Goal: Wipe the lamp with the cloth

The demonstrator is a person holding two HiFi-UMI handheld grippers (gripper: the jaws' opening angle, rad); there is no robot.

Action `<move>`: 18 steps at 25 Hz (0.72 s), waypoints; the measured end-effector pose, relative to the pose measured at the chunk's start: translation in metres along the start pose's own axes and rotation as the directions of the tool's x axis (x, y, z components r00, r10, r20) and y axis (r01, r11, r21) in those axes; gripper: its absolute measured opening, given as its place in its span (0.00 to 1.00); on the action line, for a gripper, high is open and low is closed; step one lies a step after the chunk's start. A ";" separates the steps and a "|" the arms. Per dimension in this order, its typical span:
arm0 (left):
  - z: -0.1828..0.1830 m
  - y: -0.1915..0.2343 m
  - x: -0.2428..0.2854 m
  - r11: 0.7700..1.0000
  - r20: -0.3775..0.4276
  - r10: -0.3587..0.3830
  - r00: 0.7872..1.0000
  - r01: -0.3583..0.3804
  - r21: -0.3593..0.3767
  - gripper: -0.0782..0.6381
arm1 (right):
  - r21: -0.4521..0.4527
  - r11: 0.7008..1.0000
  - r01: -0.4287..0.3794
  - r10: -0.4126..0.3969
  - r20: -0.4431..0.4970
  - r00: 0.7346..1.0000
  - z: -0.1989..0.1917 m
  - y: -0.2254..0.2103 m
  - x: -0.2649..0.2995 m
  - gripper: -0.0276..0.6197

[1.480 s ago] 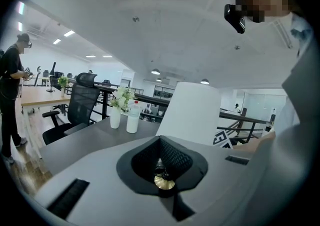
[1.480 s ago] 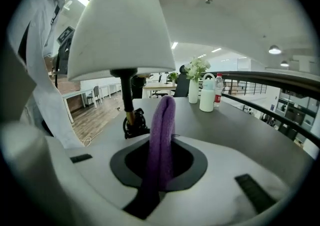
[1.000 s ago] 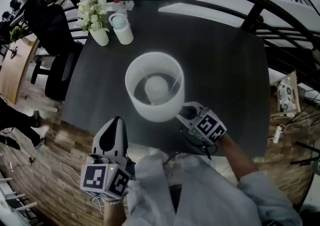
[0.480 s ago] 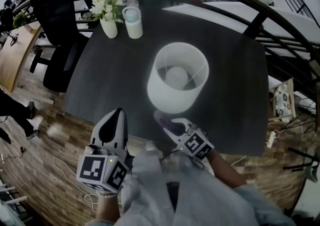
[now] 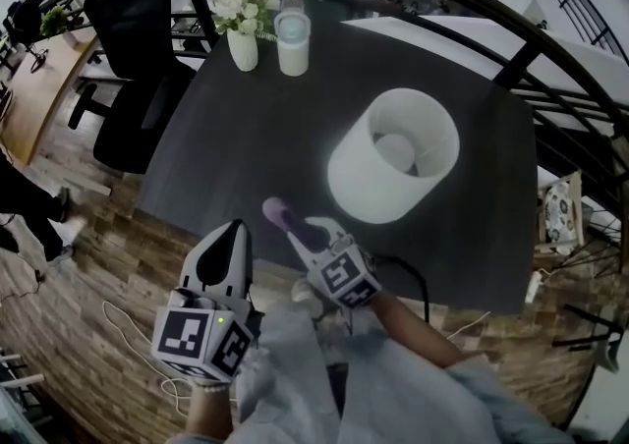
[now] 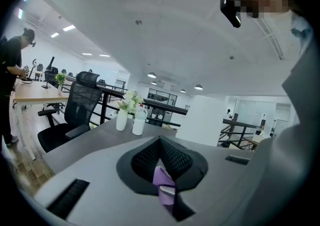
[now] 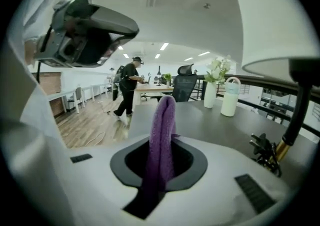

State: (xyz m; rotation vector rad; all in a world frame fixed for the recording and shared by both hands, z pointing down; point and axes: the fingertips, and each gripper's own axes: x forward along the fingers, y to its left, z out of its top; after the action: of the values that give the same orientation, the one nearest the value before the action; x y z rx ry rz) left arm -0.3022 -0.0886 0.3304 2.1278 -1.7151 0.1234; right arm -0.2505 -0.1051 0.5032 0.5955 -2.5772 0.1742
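Observation:
The lamp (image 5: pixel 393 152) with its white drum shade stands on the dark table (image 5: pixel 246 138), right of centre. My right gripper (image 5: pixel 295 223) hovers over the table's near edge, left of the lamp and apart from it, shut on a purple cloth (image 5: pixel 278 210) that sticks up between the jaws. In the right gripper view the cloth (image 7: pixel 162 130) stands upright and the lamp shade (image 7: pixel 280 30) looms at the upper right. My left gripper (image 5: pixel 236 233) hangs off the table's near edge with jaws shut. In the left gripper view a small purple scrap (image 6: pixel 164 187) shows at the jaws' root.
A white vase of flowers (image 5: pixel 243 39) and a white bottle (image 5: pixel 292 39) stand at the table's far left corner. A black office chair (image 5: pixel 138 39) is beside them. The lamp's cable (image 5: pixel 408 270) runs over the near edge, its plug (image 7: pixel 265 150) on the table. Railings run behind.
My right gripper has carried the purple cloth leftward, away from the lamp shade's near side. The view has swung left, so the lamp now sits further right. The left gripper has held still.

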 end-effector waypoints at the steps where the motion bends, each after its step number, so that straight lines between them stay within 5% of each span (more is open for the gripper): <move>1: -0.001 0.003 -0.002 1.000 -0.002 0.002 1.000 -0.002 -0.003 0.13 | 0.021 0.999 0.048 -0.048 -0.002 0.999 0.001 -0.007 0.005 0.12; 8: -0.006 0.017 -0.009 1.000 -0.037 0.000 0.999 -0.001 -0.005 0.13 | 0.119 0.921 0.372 -0.363 -0.085 0.928 -0.031 -0.065 -0.006 0.12; 18: -0.014 -0.002 0.009 0.992 -0.046 -0.128 0.991 0.128 0.005 0.13 | 0.090 0.881 0.464 -0.440 -0.198 0.876 -0.070 -0.086 -0.066 0.12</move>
State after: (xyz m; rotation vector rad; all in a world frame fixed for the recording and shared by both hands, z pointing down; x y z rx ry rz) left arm -0.2958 -0.0913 0.3452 2.2163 -1.5505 0.1412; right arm -0.1299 -0.1416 0.5331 1.1640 -2.1982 0.2292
